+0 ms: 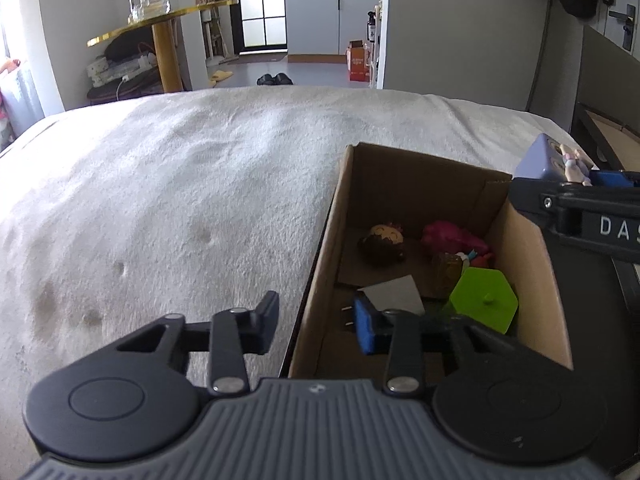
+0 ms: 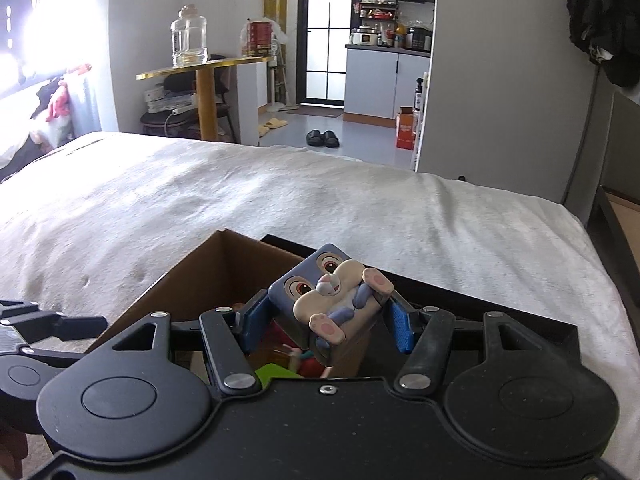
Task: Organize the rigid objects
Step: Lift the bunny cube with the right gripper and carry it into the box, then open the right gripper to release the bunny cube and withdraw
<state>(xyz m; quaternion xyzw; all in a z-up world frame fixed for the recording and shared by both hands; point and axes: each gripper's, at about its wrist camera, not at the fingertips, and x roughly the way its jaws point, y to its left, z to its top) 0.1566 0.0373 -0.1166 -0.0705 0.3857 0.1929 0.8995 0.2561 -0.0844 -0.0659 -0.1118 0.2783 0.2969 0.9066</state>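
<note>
The right hand-held gripper pinched a blue rabbit-faced cube toy above the cardboard box on the bed — the stowing step. The left hand-held gripper straddled the box's wall, its jaws part-closed and apparently pinching nothing. Next — lower the toy among the figurines and release.

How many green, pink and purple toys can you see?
Green: 1, the hexagon toy in the cardboard box
Pink: 1, the pink toy in the box
Purple: 1, the bunny cube in the right gripper
Total: 3
</note>
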